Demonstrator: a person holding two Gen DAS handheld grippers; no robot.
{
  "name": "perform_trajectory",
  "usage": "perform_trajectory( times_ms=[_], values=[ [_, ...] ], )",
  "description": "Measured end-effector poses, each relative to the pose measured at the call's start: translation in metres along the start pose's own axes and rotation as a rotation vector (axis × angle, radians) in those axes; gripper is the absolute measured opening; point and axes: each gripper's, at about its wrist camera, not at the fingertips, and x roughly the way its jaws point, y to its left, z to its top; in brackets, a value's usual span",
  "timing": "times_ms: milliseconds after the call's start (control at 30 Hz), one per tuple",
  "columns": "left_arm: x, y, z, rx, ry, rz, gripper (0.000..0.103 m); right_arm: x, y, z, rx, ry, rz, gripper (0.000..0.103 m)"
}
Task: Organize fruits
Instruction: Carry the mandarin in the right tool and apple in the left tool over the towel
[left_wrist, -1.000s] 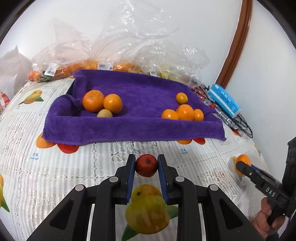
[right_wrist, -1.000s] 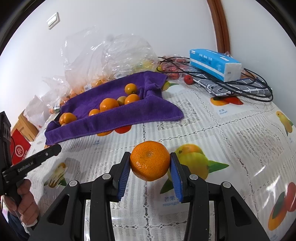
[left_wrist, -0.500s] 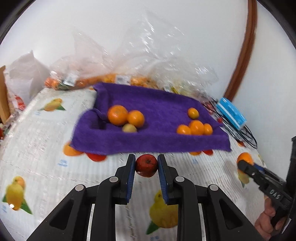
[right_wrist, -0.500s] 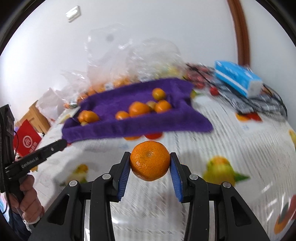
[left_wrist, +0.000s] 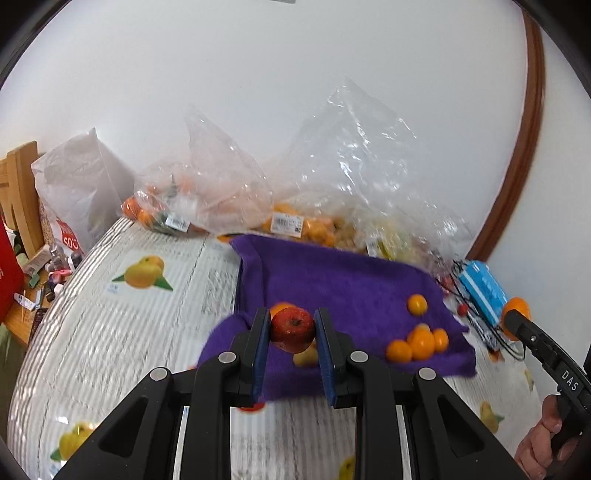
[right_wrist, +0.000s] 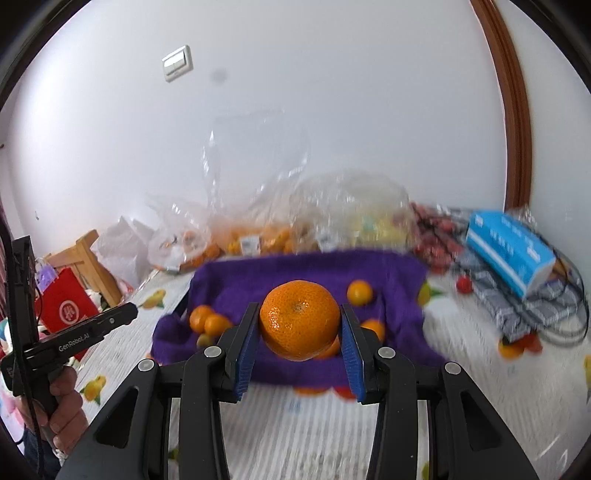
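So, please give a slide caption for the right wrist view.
Right gripper holding an orange above the purple towel.

The small red apple (left_wrist: 292, 329) has a smooth, glossy skin with a bright highlight. The large orange mandarin (right_wrist: 299, 319) is shiny but finely pitted. The thick purple towel (left_wrist: 343, 280) is matt, fuzzy terry cloth. The crinkled clear plastic bags (left_wrist: 347, 155) along the tabletop's far edge glint sharply. The fruit-printed white table cover (left_wrist: 110, 332) looks ribbed and faintly shiny. The black plastic gripper arms (right_wrist: 207, 398) are smooth, with matt blue ridged pads (right_wrist: 246, 343) and silvery metal rivets (right_wrist: 211, 351).
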Motion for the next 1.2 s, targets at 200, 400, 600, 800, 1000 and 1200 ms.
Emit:
perform_trajectory(
  times_ms=[200, 400, 600, 800, 1000, 1200],
  values=[
    [0.023, -0.007, 0.018, -0.006, 0.009, 0.001, 0.023, 0.024, -0.006, 0.024, 0.018, -0.023, 0.013, 0.042],
    [0.058, -0.022, 0.024, -0.007, 0.032, -0.021, 0.023, 0.058, -0.017, 0.034, 0.031, -0.007, 0.011, 0.042],
    [0.091, -0.031, 0.005, -0.019, 0.075, -0.076, 0.023, 0.096, -0.040, 0.018, 0.077, 0.072, -0.009, 0.042],
    [0.101, -0.034, -0.006, 0.002, 0.089, -0.106, 0.023, 0.122, -0.053, 0.004, 0.105, 0.154, -0.026, 0.042],
    [0.104, -0.032, -0.009, -0.012, 0.096, -0.160, 0.023, 0.132, -0.053, -0.004, 0.076, 0.172, -0.068, 0.042],
    [0.111, -0.039, -0.014, 0.021, 0.113, -0.152, 0.023, 0.140, -0.052, -0.010, 0.061, 0.199, -0.079, 0.042]
  ],
)
